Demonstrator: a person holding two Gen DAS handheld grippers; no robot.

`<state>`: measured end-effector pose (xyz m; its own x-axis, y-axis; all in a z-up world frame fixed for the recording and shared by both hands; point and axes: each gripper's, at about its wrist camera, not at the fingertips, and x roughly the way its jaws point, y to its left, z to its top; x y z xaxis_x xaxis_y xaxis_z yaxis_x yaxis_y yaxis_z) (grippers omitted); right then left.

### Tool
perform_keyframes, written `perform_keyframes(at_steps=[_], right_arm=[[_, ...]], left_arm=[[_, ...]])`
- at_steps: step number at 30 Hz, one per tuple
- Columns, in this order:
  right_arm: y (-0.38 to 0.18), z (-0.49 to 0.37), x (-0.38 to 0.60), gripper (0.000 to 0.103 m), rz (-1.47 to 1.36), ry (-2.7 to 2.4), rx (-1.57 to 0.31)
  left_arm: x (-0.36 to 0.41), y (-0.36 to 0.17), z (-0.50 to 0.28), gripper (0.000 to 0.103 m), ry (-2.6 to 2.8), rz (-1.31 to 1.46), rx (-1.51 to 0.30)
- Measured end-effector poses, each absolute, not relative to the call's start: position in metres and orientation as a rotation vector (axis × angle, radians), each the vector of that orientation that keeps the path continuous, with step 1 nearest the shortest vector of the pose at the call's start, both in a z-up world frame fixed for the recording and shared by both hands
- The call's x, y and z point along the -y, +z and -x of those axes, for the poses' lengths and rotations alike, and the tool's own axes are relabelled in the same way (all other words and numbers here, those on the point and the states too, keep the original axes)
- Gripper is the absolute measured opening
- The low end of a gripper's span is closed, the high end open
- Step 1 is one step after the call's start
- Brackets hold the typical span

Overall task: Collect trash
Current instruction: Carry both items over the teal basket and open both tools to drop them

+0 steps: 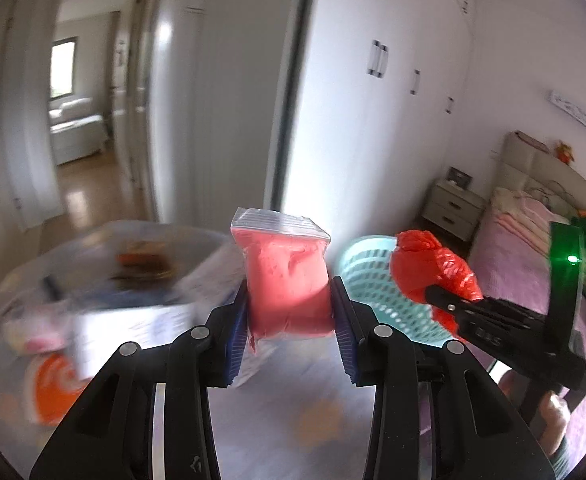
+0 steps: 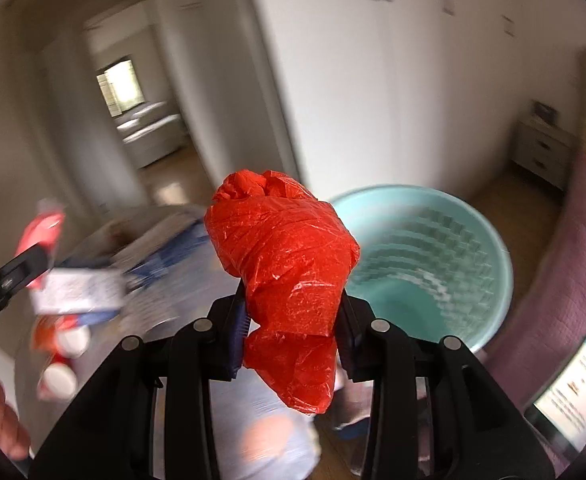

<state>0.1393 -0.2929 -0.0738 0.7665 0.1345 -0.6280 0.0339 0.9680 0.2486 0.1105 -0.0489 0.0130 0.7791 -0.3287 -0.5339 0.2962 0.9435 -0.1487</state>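
Observation:
My left gripper (image 1: 291, 312) is shut on a clear zip bag of pink stuff (image 1: 287, 280), held upright in the air. My right gripper (image 2: 293, 320) is shut on a crumpled red plastic bag (image 2: 285, 264), held in the air beside the rim of a teal perforated basket (image 2: 433, 272). In the left wrist view the basket (image 1: 373, 276) is right of the pink bag, and the red bag (image 1: 429, 268) and right gripper sit in front of it. In the right wrist view the pink bag (image 2: 41, 232) shows at far left.
A table with a light patterned cloth (image 1: 293, 408) holds blurred clutter: a white and blue box (image 2: 77, 292) and an orange and white wrapper (image 1: 55, 380). A bed with a pink cover (image 1: 509, 264), a nightstand (image 1: 451, 208), white wardrobes (image 1: 373, 120) and an open doorway (image 1: 85, 112) surround.

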Motion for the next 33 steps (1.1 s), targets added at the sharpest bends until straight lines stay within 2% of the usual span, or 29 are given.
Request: perform_keyframes(at_steps=[9,15,20,22,24,27,28,29,33], right_arm=[[-0.119,-0.182,0.365,0.034,-0.406,-0.156,-0.828],[-0.140,-0.188,0.380,0.036,-0.427,-0.205,-0.877],[-0.146,-0.186,0.390,0.037,-0.429,-0.218,-0.878],[-0.147,-0.183,0.390,0.042,-0.428,-0.221,-0.875],[-0.147,-0.181,0.391,0.052,-0.436,-0.223,-0.870],[-0.140,-0.178,0.392,0.057,-0.440,-0.231,-0.853],[-0.138,-0.176,0.393,0.057,-0.441,-0.236,-0.845],[-0.136,-0.175,0.393,0.057,-0.440,-0.239,-0.841],[-0.130,-0.168,0.392,0.057,-0.431,-0.239,-0.830]], left_arm=[[0.150,-0.038,-0.186,0.037,-0.522,0.056,-0.768],[0.190,-0.073,-0.215,0.037,-0.562,0.042,-0.857],[0.207,-0.082,-0.225,0.037,-0.574,0.034,-0.879],[0.211,-0.084,-0.226,0.037,-0.580,0.034,-0.882],[0.209,-0.081,-0.227,0.037,-0.585,0.032,-0.883],[0.217,-0.082,-0.231,0.037,-0.589,0.029,-0.884],[0.219,-0.083,-0.232,0.039,-0.588,0.029,-0.882],[0.220,-0.083,-0.232,0.045,-0.593,0.029,-0.883],[0.217,-0.090,-0.234,0.058,-0.598,0.038,-0.900]])
